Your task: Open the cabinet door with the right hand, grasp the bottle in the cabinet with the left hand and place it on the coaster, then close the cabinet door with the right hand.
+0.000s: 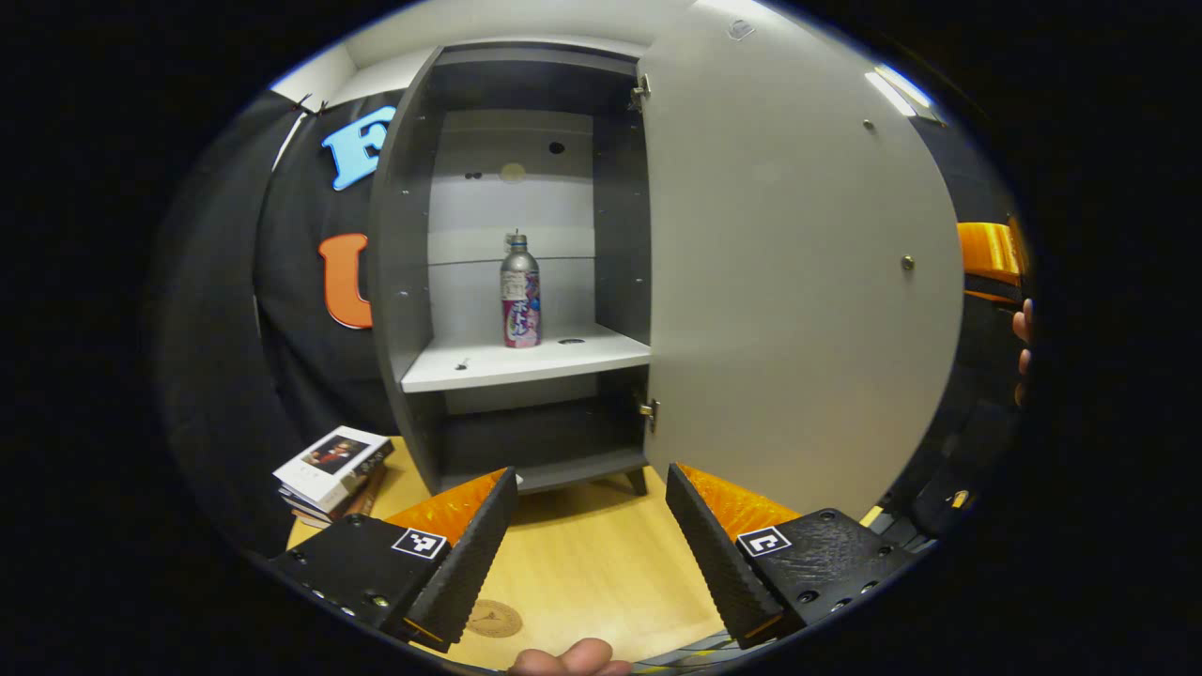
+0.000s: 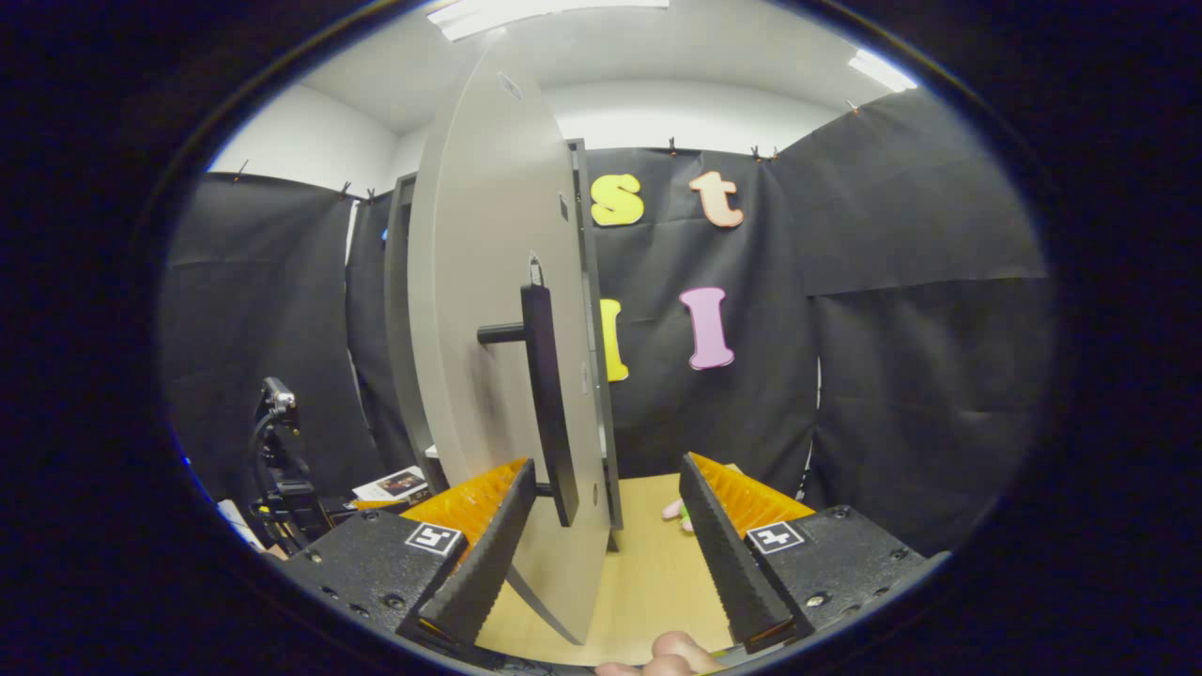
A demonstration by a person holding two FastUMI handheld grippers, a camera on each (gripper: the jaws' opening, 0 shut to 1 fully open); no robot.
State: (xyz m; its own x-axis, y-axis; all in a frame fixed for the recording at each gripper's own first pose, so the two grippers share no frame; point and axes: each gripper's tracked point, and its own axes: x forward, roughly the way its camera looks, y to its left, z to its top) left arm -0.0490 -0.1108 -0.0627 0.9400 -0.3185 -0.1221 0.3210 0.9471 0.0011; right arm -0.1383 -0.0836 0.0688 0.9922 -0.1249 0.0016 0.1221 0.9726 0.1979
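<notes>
The cabinet door (image 1: pixel 798 282) stands swung wide, its inner face turned to the left gripper view, hinged along the cabinet's (image 1: pixel 399 282) right wall and leaving the whole front of the compartment unobstructed. The bottle (image 1: pixel 519 291) stands upright on the pale shelf (image 1: pixel 526 361), toward the back and roughly mid-width, with bare shelf on both sides and in front and open height above its cap. The left claw (image 1: pixel 592 535) hovers over the wooden desk (image 1: pixel 582 554) in front of the cabinet, fingers spread wide and holding nothing, well short of the shelf edge. A round coaster (image 1: pixel 495 619) lies on the desk between those fingers, near the bottom of the view, and a stack of books (image 1: pixel 333 469) sits at the desk's left edge beside the cabinet. The right gripper view looks along the door nearly edge-on and shows its outer face with the dark bar handle (image 2: pixel 545 404). The right claw (image 2: pixel 610 554) is spread, the handle's lower end just above and between its fingers, neither one clearly pressing on it. A camera stand (image 2: pixel 277 451) rises at the left there.
</notes>
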